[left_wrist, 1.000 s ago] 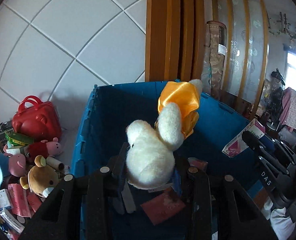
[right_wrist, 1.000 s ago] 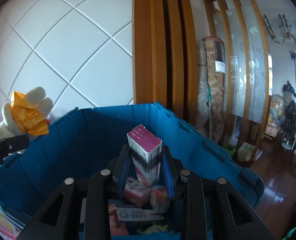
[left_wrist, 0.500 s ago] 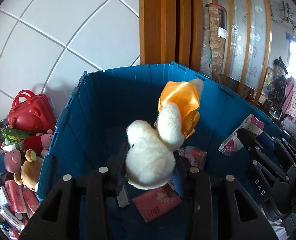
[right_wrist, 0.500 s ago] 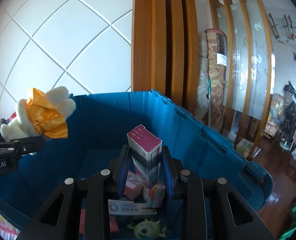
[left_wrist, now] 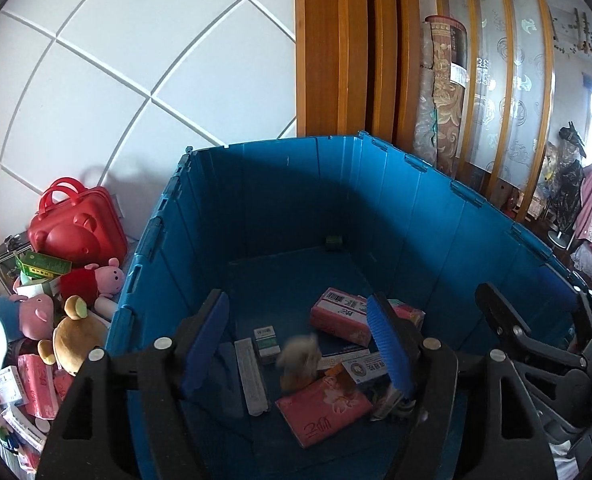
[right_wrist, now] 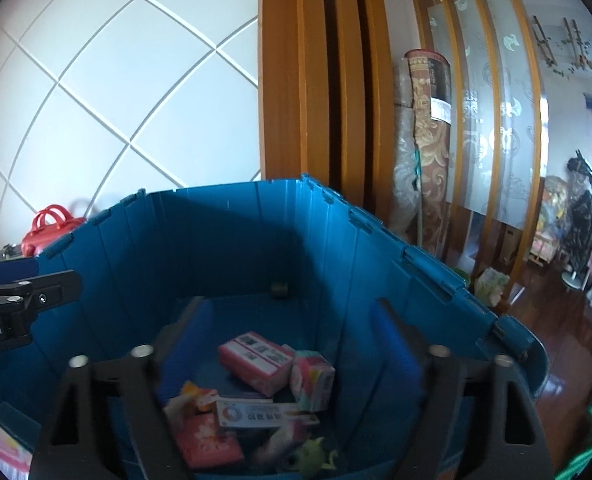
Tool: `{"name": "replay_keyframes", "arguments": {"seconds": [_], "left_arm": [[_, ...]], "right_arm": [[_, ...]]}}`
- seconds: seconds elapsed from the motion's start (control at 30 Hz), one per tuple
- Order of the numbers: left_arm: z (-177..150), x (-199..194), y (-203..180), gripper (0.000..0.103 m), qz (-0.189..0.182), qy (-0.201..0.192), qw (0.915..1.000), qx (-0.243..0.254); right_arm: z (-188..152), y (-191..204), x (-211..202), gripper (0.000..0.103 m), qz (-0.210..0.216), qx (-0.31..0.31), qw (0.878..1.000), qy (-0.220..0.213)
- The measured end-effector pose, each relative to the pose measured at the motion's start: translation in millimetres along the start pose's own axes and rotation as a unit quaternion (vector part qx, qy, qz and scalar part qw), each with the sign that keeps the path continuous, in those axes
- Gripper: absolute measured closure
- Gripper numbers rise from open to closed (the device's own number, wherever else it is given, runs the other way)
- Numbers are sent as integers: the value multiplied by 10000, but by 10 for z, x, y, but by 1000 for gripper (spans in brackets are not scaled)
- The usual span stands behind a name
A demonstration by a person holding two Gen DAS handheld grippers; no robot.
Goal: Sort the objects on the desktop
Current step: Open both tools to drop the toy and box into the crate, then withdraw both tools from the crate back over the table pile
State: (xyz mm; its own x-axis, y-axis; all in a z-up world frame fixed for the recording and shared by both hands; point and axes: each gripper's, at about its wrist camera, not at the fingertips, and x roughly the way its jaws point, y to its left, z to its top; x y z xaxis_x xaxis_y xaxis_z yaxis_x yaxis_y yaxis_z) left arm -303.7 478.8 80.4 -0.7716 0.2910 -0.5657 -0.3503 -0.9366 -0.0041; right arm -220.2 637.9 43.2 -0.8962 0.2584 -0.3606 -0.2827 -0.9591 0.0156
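Both grippers hang over the blue bin (left_wrist: 376,200), and both are letting go. The left gripper (left_wrist: 300,340) has its jaws opening with nothing pressed between them; the plush toy (left_wrist: 300,360) is a blur just below and ahead of it, dropping onto the boxes. The right gripper (right_wrist: 291,360) has its jaws opening wide too, and they are blurry. Nothing is between them; the pink box (right_wrist: 255,360) lies below it in the bin. I think a good drop here means keeping both grippers still above the middle of the bin until things land. Then lift straight up, so no finger bumps the bin wall. More toys (left_wrist: 75,320) wait in a pile off to the left gripper's left side, outside the bin, near a red case (left_wrist: 75,232).
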Motion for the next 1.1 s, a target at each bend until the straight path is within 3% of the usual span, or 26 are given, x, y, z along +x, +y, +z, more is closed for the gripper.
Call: {"name": "replay_keyframes", "arguments": {"seconds": [0.17, 0.23, 0.47, 0.67, 0.9, 1.1], "left_arm": [[-27, -142, 94, 31, 31, -91, 9999, -28], [-45, -237, 146, 22, 100, -217, 9997, -23], [-138, -612, 421, 22, 286, -621, 9976, -91], [-339, -968, 821, 21, 711, -1062, 9914, -290], [-698, -1196, 1568, 20, 1237, -967, 9851, -703], [-1118, -1363, 2295, 20, 1785, -697, 9747, -1153]], "right_arm": [[37, 85, -131, 0, -14, -12, 9999, -161], [52, 135, -192, 0, -17, 5, 9998, -203], [101, 316, -476, 0, 147, 25, 9990, -430], [99, 702, -685, 0, 471, -56, 9973, -560], [26, 1419, -835, 0, 1108, -340, 9913, -630], [-81, 2170, -949, 0, 1727, -649, 9808, -627]]}}
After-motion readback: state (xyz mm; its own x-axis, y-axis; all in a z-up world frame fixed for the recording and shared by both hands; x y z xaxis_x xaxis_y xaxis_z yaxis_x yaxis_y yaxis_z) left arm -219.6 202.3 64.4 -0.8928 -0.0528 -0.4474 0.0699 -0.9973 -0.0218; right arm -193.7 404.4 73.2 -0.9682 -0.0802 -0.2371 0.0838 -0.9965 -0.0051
